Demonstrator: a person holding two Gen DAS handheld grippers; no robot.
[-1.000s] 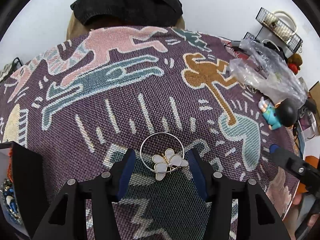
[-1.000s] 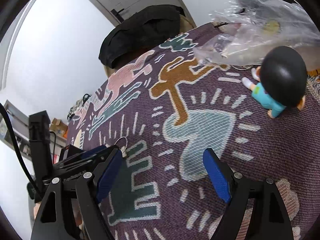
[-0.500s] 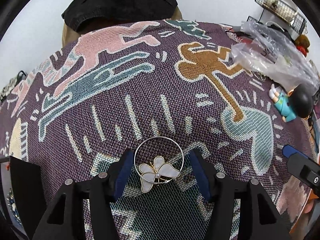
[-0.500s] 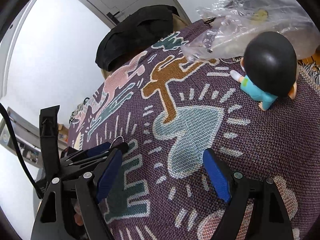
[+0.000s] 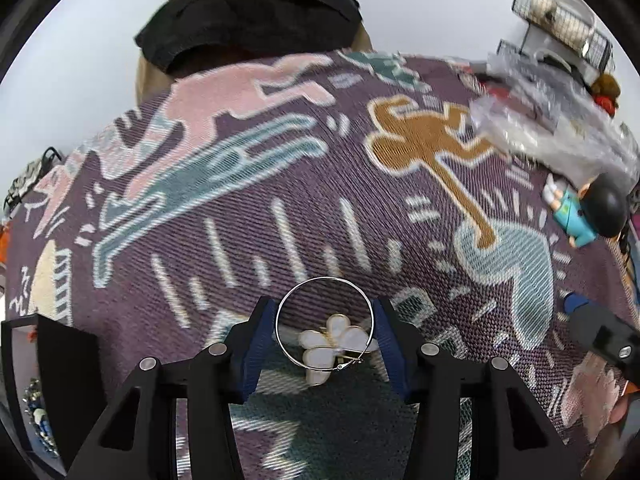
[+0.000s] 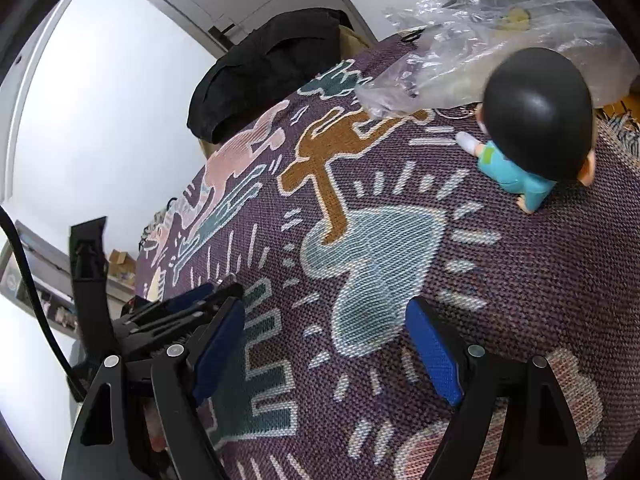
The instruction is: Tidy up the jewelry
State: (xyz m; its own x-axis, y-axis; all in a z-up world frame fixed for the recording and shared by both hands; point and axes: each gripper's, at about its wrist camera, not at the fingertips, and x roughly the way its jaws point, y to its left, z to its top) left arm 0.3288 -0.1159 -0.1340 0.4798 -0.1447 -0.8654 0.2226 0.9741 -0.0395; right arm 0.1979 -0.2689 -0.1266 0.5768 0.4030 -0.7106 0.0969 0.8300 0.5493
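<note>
A patterned cloth point(image 5: 280, 208) covers the worktop. The right hand-held gripper point(image 6: 328, 344) hangs wide open over it, holding nothing. The left hand-held gripper point(image 5: 325, 340) is closed on the hoop earring point(image 5: 326, 334), its blue pads touching the ring's sides, its white flower charm between them.
</note>
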